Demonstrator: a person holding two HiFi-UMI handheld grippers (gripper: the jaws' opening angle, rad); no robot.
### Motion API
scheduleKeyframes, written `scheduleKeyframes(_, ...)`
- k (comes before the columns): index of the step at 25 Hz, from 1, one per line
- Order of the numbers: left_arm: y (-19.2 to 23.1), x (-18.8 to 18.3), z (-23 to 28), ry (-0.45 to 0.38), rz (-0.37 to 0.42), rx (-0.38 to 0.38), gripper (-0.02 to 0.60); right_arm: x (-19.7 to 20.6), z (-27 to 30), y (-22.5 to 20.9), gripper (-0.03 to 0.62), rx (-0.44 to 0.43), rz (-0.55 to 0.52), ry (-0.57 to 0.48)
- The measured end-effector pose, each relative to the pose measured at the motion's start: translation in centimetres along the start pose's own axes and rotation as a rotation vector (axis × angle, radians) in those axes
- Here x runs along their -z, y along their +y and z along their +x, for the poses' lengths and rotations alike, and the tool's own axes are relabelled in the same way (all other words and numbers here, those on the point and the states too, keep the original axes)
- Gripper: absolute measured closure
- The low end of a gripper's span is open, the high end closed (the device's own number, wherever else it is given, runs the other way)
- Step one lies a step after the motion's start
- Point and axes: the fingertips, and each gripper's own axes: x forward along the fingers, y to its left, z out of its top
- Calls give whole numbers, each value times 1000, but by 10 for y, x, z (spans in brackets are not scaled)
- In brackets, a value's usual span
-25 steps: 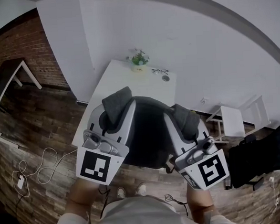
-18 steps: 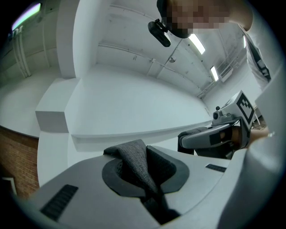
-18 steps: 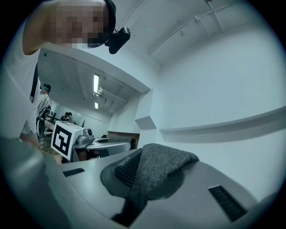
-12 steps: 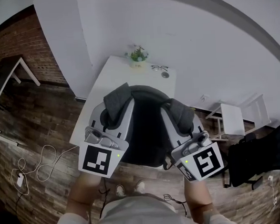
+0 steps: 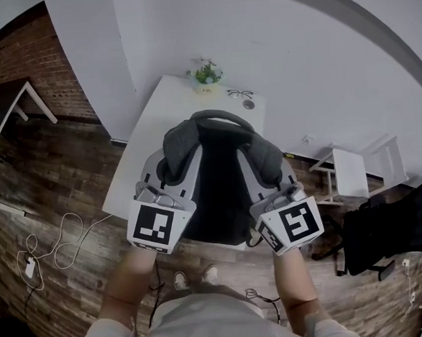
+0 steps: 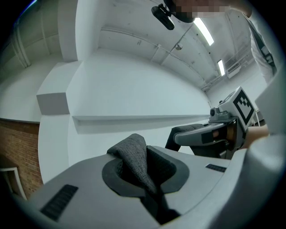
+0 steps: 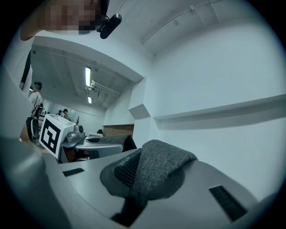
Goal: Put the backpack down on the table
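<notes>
The left gripper point(image 5: 176, 159) is clamping one grey shoulder strap point(image 5: 181, 140) of the backpack point(image 5: 220, 189), and the right gripper point(image 5: 263, 160) is pinching the other strap point(image 7: 157, 165). The dark backpack is hanging between them over the near half of the white table point(image 5: 160, 110), its lower edge overlapping the table's near edge. Beyond the grippers, bare tabletop is lying open up to a plant point(image 5: 206, 74) and glasses point(image 5: 239, 93) at the far edge, by the wall point(image 5: 296, 43).
</notes>
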Motion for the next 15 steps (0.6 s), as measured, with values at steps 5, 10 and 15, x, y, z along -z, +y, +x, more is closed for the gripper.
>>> scheduleKeyframes(5,6,21,13,36,-29,11,528,23,11,-5,549,4,11,40)
scheduleKeyframes(10,11,43,22,77,-40,11,528,43,21,-13,548,8,2,86)
scheduleKeyframes(15,11,62,30,113,-59,7,528,62,27,-19,548,7,1,126)
